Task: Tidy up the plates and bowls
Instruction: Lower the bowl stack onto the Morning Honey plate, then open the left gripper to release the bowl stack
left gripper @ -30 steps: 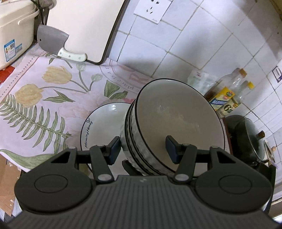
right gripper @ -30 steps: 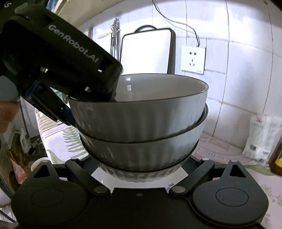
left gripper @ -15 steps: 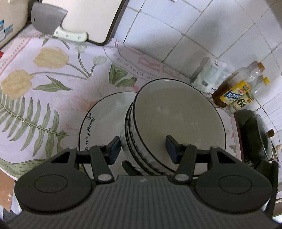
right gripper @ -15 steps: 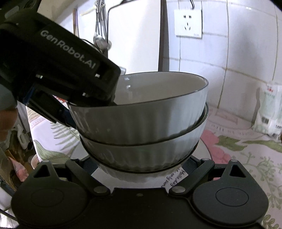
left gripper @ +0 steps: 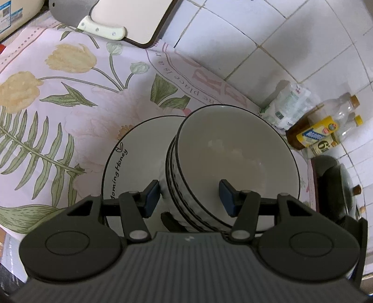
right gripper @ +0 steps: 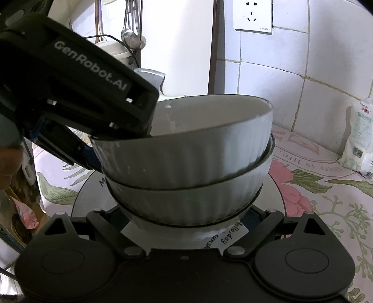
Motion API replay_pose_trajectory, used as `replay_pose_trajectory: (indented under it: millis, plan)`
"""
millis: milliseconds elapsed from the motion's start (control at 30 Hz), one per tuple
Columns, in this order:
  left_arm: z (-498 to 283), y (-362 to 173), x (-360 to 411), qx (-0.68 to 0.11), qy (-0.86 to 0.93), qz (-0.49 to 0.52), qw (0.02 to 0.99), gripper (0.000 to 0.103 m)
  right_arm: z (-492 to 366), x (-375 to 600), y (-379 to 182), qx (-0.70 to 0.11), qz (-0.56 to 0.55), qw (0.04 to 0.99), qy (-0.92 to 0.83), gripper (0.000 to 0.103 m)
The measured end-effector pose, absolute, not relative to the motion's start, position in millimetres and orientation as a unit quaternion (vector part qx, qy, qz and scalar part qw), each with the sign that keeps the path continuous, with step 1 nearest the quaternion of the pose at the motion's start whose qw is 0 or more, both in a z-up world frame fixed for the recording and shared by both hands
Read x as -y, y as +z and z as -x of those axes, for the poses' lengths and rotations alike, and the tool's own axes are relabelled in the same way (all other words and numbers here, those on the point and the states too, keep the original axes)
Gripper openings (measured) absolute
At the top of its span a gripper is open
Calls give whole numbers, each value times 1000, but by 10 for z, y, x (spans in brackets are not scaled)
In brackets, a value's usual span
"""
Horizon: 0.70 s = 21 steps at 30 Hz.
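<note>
A stack of white ribbed bowls [left gripper: 235, 160] with dark rims hangs just above a white plate [left gripper: 137, 158] lettered "Morning Honey" on the floral cloth. My left gripper [left gripper: 190, 198] straddles the near rim of the stack, one blue pad outside the wall and one inside the top bowl. In the right wrist view the bowl stack [right gripper: 186, 163] fills the middle, and my right gripper [right gripper: 184, 219] holds the bottom bowl between its fingers over the plate [right gripper: 93, 200]. The left gripper body [right gripper: 77, 93] grips the rim at the left.
A cutting board [left gripper: 130, 16] and a cleaver [left gripper: 93, 25] lean on the tiled wall at the back. A white packet [left gripper: 289, 107], oil bottles [left gripper: 319, 130] and a dark pot [left gripper: 335, 186] stand at the right. A wall socket [right gripper: 253, 15] is above.
Both grippers have carried the bowl stack down and toward the plate. The wall socket and cutting board have shifted up in both views.
</note>
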<state>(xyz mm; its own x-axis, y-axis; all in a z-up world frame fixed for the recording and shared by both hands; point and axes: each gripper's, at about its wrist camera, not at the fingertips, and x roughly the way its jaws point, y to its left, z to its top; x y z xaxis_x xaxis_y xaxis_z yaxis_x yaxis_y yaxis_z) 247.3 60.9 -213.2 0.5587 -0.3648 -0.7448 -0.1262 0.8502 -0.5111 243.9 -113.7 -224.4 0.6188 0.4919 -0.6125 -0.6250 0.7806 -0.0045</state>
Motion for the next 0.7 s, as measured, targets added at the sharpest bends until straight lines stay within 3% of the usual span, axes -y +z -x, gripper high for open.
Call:
replay_pose_trajectory:
  millis: [267, 433, 700]
  plan:
    - [-2491, -2138, -625, -468, -69, 273, 838, 53, -2473, 1066, -2237, -318, 122, 888, 310, 97]
    - [-2532, -2145, -696, -484, -66, 298, 820, 54, -2532, 1088, -2180, -364, 61, 874, 315, 98]
    - [-2357, -1876, -719, -474, -69, 265, 837, 63, -2203, 1221, -1979, -358, 64, 886, 287, 98]
